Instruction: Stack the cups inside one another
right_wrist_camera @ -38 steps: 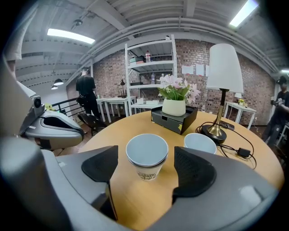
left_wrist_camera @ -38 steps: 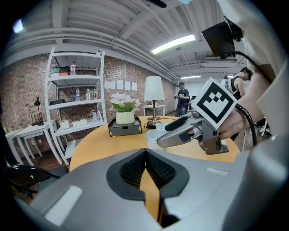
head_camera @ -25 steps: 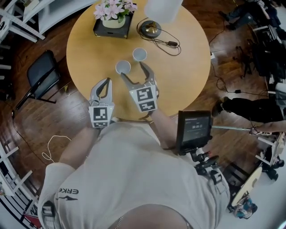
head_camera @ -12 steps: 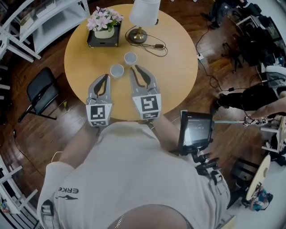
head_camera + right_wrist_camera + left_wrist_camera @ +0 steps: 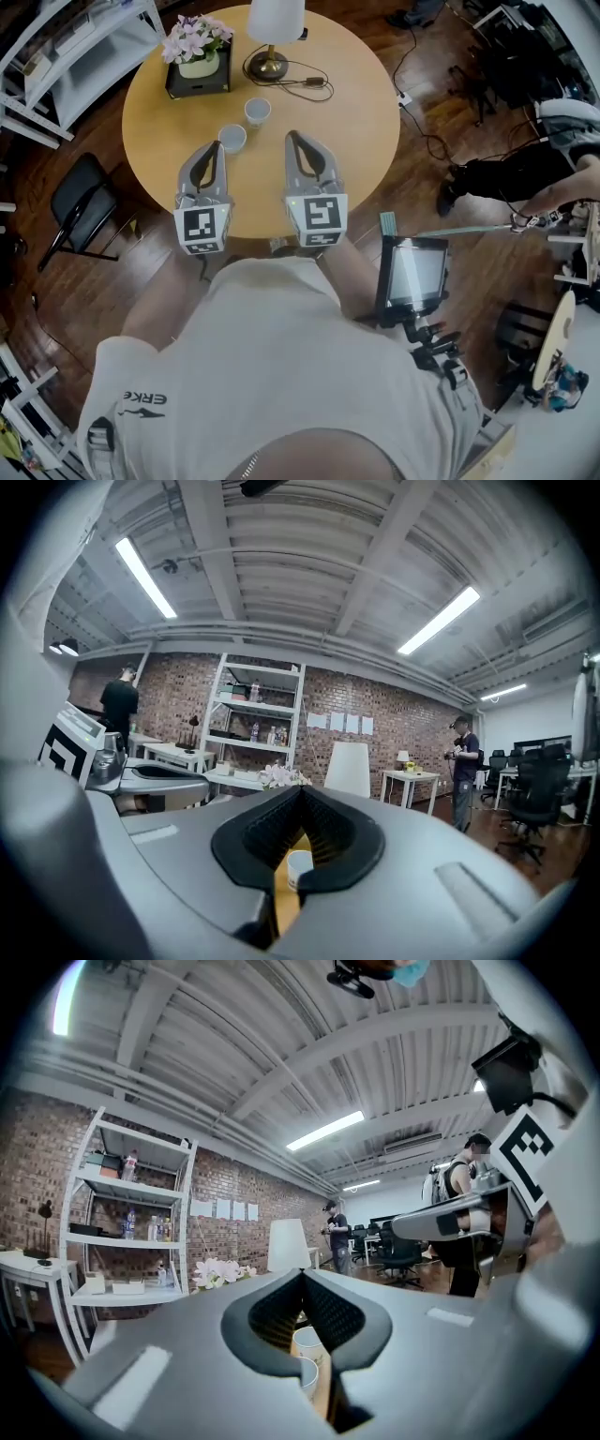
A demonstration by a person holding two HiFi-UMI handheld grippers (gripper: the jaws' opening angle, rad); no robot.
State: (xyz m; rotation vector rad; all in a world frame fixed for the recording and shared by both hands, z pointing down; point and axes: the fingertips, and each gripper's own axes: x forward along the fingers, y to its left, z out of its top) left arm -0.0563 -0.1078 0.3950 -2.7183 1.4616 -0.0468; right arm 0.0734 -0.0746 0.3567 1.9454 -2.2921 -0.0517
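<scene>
The left hand-held gripper (image 5: 217,147) and right hand-held gripper (image 5: 293,138) are both closed tip to tip on nothing, level over the table's near side. I judge that one should open wide, come in level, and pinch a cup's wall lightly below the rim. The near cup (image 5: 232,138) and far cup (image 5: 257,111) stand upright and apart on the smooth, round wooden table (image 5: 356,103). Both are small, white and round-rimmed, probably light and easily tipped.
</scene>
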